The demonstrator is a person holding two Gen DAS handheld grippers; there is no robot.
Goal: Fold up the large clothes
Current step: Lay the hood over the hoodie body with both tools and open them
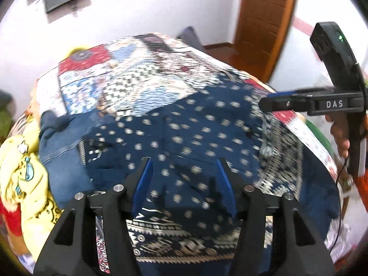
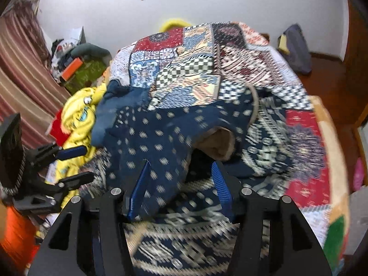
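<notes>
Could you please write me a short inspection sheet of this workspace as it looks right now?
Surface: bed under a patchwork quilt.
Job's things: navy patterned garment spread out, one fold raised in the right wrist view.
Clutter: yellow garment and denim piece at the garment's left.
Grippers: left gripper open; right gripper open, both over the garment.
Cables: thin black wire below the right gripper's handle.
Surroundings: wooden door, white wall, striped curtain.

Left gripper (image 1: 184,179): black angular linkage arms are being shown, tipped with blue ribbed fingers (image 1: 143,181) and fastened by round silver screws. Right gripper (image 2: 180,184): the same black frame and blue pads are being displayed; white "DAS" lettering, a green indicator light, a thin black cable and bare skin are being seen.
</notes>
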